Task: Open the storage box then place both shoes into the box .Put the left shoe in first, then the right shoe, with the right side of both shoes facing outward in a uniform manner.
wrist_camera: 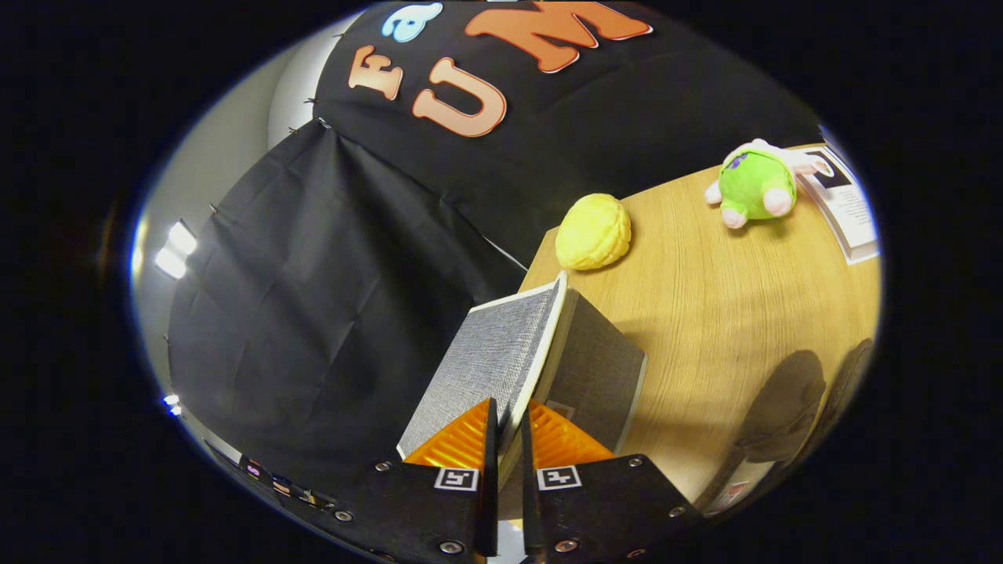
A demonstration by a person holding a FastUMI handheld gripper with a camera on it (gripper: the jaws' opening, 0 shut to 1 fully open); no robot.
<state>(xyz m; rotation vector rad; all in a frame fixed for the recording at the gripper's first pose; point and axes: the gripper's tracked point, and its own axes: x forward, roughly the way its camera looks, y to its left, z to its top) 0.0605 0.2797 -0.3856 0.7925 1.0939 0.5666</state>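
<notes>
Two fingers of the gripper (508,439) stand close together in the gripper view, clenched on the edge of the grey fabric lid (490,356) of the storage box (595,368), whose pale rim runs up between them. The lid is lifted and tilted away from the box body, which sits near the edge of the wooden tabletop (729,305), so the opening step looks to be under way and not yet finished.

Beyond the box, a yellow plush toy (593,232) lies near the far edge of the tabletop, and a green plush toy (756,184) lies farther off beside a printed sheet (850,207). A pair of dark shoes (791,399) sits well apart from the box on the side away from the lid, partly cut off, so I cannot tell which is the left one.

To do this step well, I judge the grip should stay firm on the lid's rim while the lid swings on its hinge line in an arc, not pulled straight up, since a light fabric box may lift or slide with it. The lid should go far enough back that it rests open by itself and leaves the mouth free for the shoes. The box stands close to the tabletop's edge, so any push toward the black cloth wall (313,313) risks tipping it off. Releasing only once the lid is settled should keep it from falling shut.
</notes>
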